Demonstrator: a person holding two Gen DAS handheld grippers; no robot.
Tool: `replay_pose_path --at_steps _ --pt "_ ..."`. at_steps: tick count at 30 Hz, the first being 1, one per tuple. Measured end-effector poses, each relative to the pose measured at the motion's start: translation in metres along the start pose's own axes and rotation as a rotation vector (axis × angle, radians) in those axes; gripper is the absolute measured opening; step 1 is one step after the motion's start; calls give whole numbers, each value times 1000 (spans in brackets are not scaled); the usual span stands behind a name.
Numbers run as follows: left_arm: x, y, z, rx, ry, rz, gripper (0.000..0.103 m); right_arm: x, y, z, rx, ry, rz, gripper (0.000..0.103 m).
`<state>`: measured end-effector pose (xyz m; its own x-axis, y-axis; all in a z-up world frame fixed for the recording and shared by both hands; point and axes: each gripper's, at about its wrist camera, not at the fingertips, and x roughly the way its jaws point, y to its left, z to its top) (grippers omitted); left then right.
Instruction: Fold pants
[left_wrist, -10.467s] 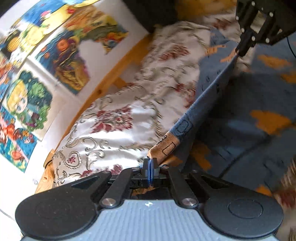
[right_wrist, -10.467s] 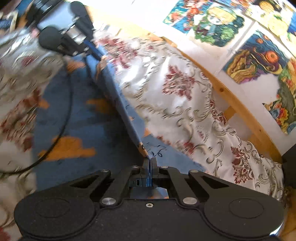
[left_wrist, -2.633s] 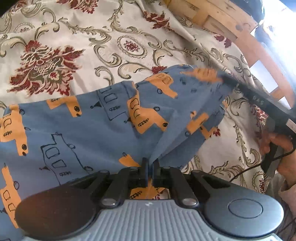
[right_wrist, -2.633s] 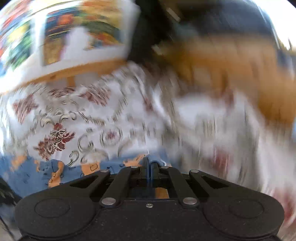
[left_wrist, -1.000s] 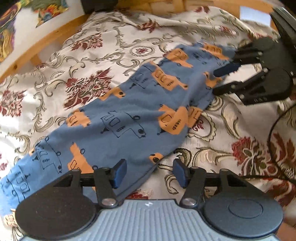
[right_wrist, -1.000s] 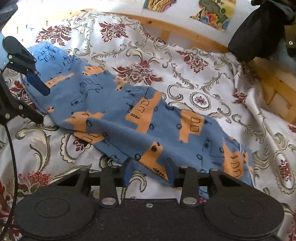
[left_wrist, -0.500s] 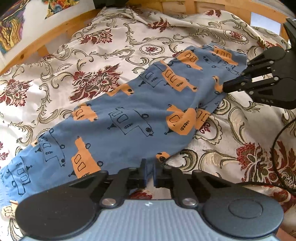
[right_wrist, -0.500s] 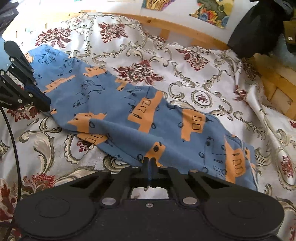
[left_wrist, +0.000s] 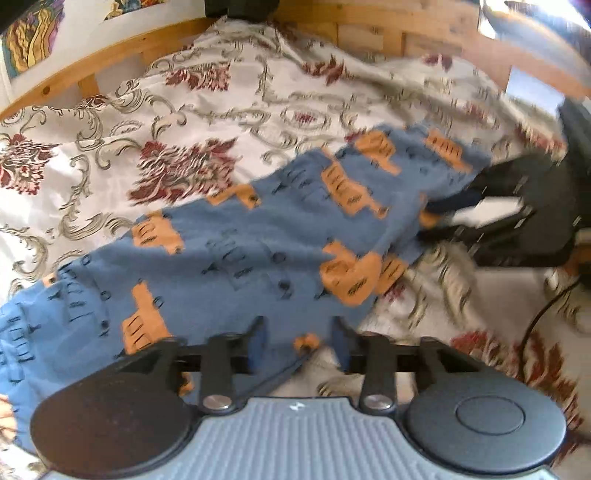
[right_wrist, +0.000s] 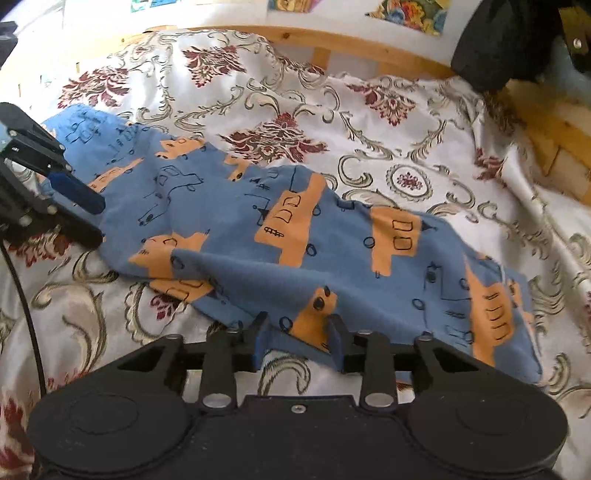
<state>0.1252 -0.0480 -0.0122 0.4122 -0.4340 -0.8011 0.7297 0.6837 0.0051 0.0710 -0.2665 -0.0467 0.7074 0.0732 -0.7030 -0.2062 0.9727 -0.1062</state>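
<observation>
Blue pants (left_wrist: 258, 240) with orange vehicle prints lie folded lengthwise, flat and diagonal on the floral bedspread (left_wrist: 184, 110). My left gripper (left_wrist: 299, 345) is open at the near edge of the pants, with fabric between its fingers. In the right wrist view the pants (right_wrist: 332, 240) stretch from upper left to lower right. My right gripper (right_wrist: 299, 339) is open too, its fingers straddling the near edge of the cloth. The left gripper (right_wrist: 98, 219) shows at the far left end of the pants, jaws apart. The right gripper (left_wrist: 428, 221) appears blurred at the other end.
A wooden bed frame (right_wrist: 332, 37) borders the bedspread, with colourful posters (right_wrist: 406, 11) on the wall behind. A black bundle (right_wrist: 498, 48) sits at the top right corner of the bed. A black cable (right_wrist: 22, 295) trails over the cover at the left.
Half a second ago both grippers were shut; now both are open and sit lower, with the near edge of the pants between their fingers.
</observation>
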Motion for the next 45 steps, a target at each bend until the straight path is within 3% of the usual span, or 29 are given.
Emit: replay_pose_path --at_steps 1,2,3,6,12,14,16,22,24,25,27,29,31,33,36,40,41,45 --pt "3 0 3 -12 -10 -22 50 2 0 0 0 3 3 37" --pt "7 0 5 -18 -5 -35 50 5 1 0 2 10 5 29" --pt "11 -2 7 -19 5 -38 50 6 0 -1 6 19 12 13" --pt "23 -2 9 -21 25 -44 50 5 1 -2 9 24 15 0" --pt "31 9 7 -107 54 -91 51 -20 -4 -3 43 1 23 0" --pt "28 7 6 -98 44 -100 58 -31 -5 -3 52 -13 18 0" --pt "24 1 6 -67 27 -105 68 -39 -7 -4 63 -9 17 0" --pt "29 -26 10 87 60 -66 71 -35 -3 -16 36 84 25 1" --pt "37 -30 7 119 117 -77 73 -39 -9 -17 25 76 2 13" --pt "38 -30 6 119 124 -81 74 -44 -18 -15 51 52 -18 17" --pt "35 -27 5 102 127 -98 74 -54 -45 -13 149 9 -91 49" --pt "28 -22 7 62 112 -121 74 -60 -74 -17 249 -13 -173 57" --pt "21 -18 15 28 73 -145 76 -61 -104 -23 376 6 -240 57" --pt "19 -18 25 22 31 -131 82 -62 -129 -33 541 16 -237 57" --pt "27 -23 36 25 9 -97 85 -60 -158 -53 789 5 -106 57" --pt "42 -28 40 20 49 -92 85 -54 -175 -66 963 -47 -8 57" --pt "44 -29 39 17 57 -91 85 -50 -180 -68 1005 -62 5 53" --pt "43 -31 35 9 61 -90 85 -49 -188 -63 1096 -117 -15 24"
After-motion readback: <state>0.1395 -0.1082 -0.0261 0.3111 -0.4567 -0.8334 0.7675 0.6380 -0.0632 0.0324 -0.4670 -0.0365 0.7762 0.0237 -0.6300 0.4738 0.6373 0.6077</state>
